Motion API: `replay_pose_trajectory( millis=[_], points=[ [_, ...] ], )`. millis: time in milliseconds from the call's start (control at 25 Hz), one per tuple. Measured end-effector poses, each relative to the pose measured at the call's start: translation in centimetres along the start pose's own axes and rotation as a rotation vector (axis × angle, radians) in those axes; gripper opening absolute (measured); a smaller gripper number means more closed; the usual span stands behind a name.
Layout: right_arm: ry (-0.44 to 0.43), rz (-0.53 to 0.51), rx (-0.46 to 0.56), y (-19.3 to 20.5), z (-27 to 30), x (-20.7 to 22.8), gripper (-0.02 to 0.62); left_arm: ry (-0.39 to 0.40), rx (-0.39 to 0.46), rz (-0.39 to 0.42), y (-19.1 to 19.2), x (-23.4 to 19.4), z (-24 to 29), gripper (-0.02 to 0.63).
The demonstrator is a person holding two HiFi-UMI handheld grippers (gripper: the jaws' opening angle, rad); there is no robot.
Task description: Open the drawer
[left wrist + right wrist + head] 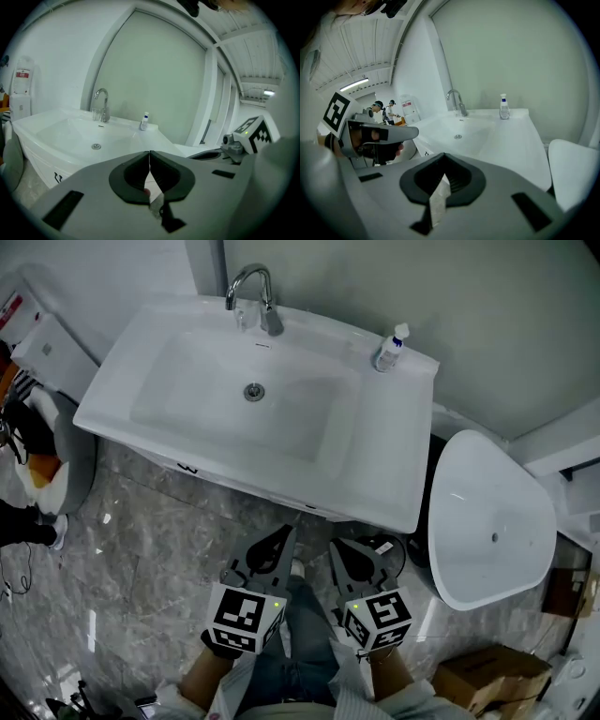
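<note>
Approach step: left gripper (281, 538) and right gripper (339, 549), jaws together and empty, near the sink (141, 413); next, probably part jaws and reach the drawer front (46, 164).

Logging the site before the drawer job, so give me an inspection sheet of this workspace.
Surface: white sink, bare except faucet and bottle.
Job's things: drawer front under the sink, looks shut, untouched.
Clutter: small bottle at the sink's back right corner; cardboard box on the floor.
Grippers: left hand-held gripper and right hand-held gripper both shut, empty, short of the sink.
Cables: possibly a thin wire on the floor, far left.
Surroundings: grey marble floor; white tub at right.
</note>
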State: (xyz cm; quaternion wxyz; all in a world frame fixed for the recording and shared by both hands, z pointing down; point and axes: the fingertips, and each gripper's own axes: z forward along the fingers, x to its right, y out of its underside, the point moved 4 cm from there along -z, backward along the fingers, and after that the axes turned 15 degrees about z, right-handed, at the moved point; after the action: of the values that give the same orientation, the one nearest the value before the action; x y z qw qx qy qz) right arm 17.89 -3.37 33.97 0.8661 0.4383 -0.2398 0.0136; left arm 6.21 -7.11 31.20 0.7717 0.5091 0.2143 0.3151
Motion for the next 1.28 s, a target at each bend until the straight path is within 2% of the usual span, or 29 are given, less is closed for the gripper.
replay_pose_trajectory(
  millis=[240, 600, 960, 1280],
  points=[
    [0.032, 0.023, -0.025, 2.6, 2.7, 0.9, 0.011, -0.004, -0.017, -0.013, 3.3, -0.8, 0.7, 0.017],
    [0.108, 0.050, 0.046, 7.1, 8.0, 3.3, 0.011, -0.046, -0.006, -0.070, 9.9, -2.6, 2.1, 0.017],
    [0.211, 0.059, 0.057, 12.7, 13.4, 7.7, 0.011, -0.074, -0.036, -0.114, 16.5, -3.2, 1.8, 0.017],
    [0.292, 0.090, 0.068, 16.4, 16.6, 10.1, 0.011, -0.096, -0.064, -0.109, 20.6, -4.4, 1.2, 0.017]
  ],
)
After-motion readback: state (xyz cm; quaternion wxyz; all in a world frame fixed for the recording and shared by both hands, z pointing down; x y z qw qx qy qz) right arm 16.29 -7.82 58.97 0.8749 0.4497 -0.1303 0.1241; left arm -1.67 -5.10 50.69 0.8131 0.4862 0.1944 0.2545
